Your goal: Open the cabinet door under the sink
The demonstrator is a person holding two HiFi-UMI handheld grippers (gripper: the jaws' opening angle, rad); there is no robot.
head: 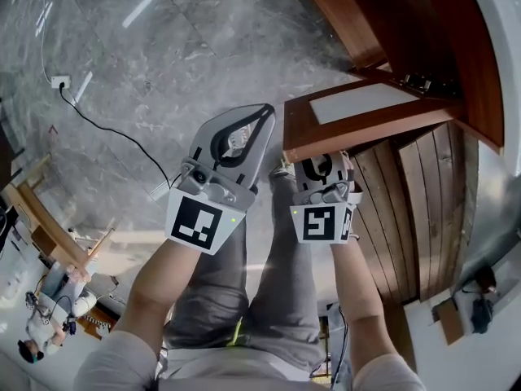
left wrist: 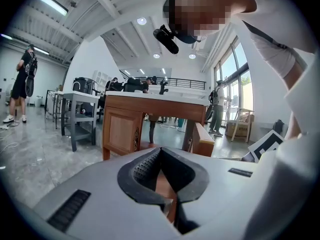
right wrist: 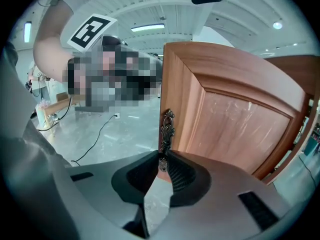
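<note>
The cabinet appears in the left gripper view as a wooden unit under a white top. Its door stands swung well out from the front, so the opening is judged largely done.

The main risk lies at the door. If it is pulled much further, the hinge at its inner edge could be strained. It could also be driven against the person's legs, which are seen close to its free corner in the head view.

A smaller risk lies at the ornate metal handle, mounted by the door's free edge. Only its lower tip is clenched by the right gripper, whose jaws are drawn together on it. So thin a bite on a slender piece could slip off under a sideways pull, or the handle could be bent. The left gripper is held apart from the door with its jaws closed on nothing, so no support is offered if the grasp fails.

The cabinet's inside is not shown in any view. The sink itself cannot be made out; only the white top is seen. How far the handle reaches between the pads is hidden by the jaws themselves, and in the head view the handle is covered by the right gripper.
</note>
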